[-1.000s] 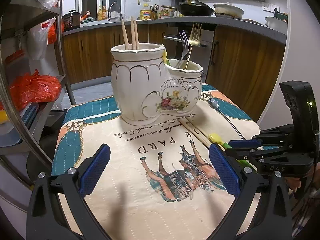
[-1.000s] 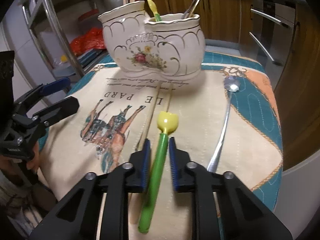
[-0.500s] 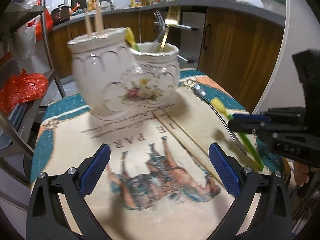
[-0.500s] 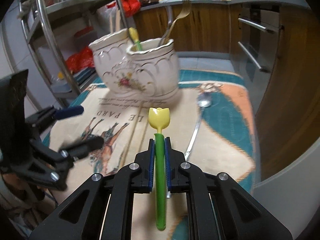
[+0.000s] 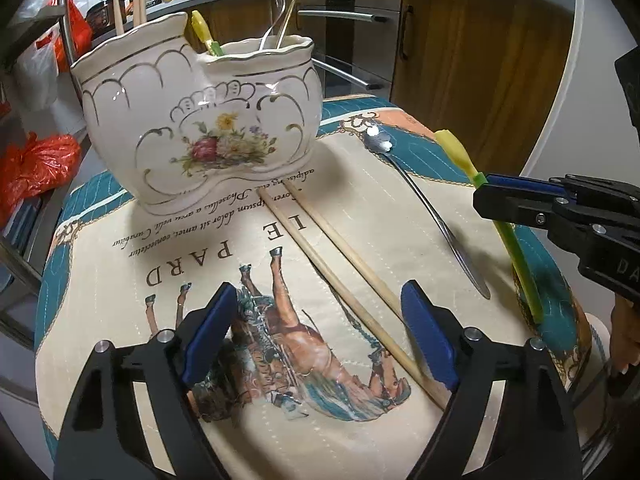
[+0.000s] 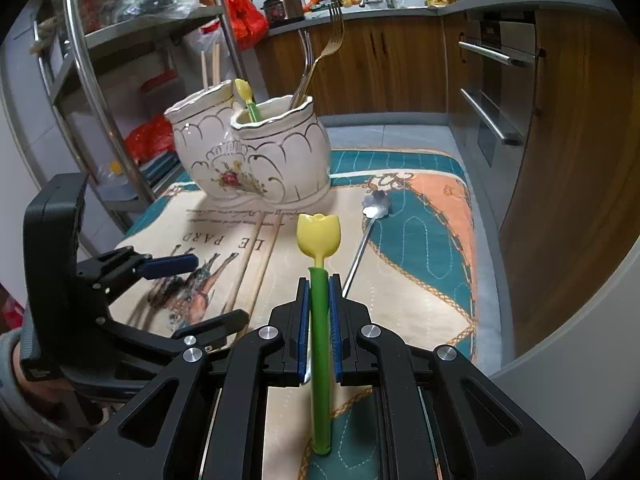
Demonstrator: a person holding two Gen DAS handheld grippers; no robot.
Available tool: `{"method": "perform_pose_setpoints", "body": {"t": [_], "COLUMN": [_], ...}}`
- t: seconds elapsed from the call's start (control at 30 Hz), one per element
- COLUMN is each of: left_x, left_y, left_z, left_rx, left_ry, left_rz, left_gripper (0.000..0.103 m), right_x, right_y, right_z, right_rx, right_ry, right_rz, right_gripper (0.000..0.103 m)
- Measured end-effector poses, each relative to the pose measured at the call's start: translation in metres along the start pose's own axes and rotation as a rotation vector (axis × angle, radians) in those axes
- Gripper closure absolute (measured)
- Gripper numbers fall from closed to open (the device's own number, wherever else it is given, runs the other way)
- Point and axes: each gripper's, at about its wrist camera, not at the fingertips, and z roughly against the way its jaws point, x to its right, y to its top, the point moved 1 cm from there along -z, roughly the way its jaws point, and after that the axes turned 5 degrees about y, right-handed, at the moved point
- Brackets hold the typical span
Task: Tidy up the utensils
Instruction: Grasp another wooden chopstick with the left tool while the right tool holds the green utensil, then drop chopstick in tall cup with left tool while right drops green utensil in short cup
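Observation:
A white flowered ceramic holder (image 5: 200, 132) (image 6: 256, 160) with two compartments stands at the back of the mat. Chopsticks stick out of its taller side, forks and a yellow-green spoon out of the lower one. My right gripper (image 6: 319, 312) (image 5: 516, 196) is shut on the green handle of a yellow tulip spoon (image 6: 319, 236) (image 5: 456, 152), held above the mat's right side. My left gripper (image 5: 318, 336) (image 6: 200, 292) hovers low over the mat with its jaws closing. Two loose chopsticks (image 5: 344, 276) lie between its pads, untouched. A metal spoon (image 5: 424, 208) (image 6: 364, 232) lies to their right.
The printed mat (image 5: 120, 280) covers a small table whose edge drops off at the right. A steel shelf rack (image 6: 92, 80) with red bags stands at the left. Wooden cabinets and an oven handle (image 6: 488, 120) lie beyond the table.
My right gripper closed on the tulip spoon and lifted it off the mat. My left gripper moved right over the two loose chopsticks, and its jaws have narrowed.

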Motion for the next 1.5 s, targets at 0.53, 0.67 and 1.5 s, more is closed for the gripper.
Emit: {"method": "perform_pose_setpoints", "body": {"t": [0.53,0.67,1.5], "left_x": [-0.006,-0.009,-0.081], "left_y": [0.002,0.004,-0.020], "left_z": [-0.004,-0.004,0.019], "left_rx": [-0.019,-0.010,-0.057], "left_ry": [0.016,0.004,0.034], "left_rz": [0.005,-0.010,-0.072], "left_gripper": [0.037,0.071,0.098], "right_x": [-0.008,-0.008,-0.019], "right_y": [-0.002,-0.003,-0.003], "right_z": [-0.001,-0.001,-0.013], "right_rx": [-0.003,-0.005,-0.023], "right_ry": [0.006,0.003,0.016], "right_rz": [0.011,0.015,0.030], "right_gripper": [0.092,0.093,0.093]}}
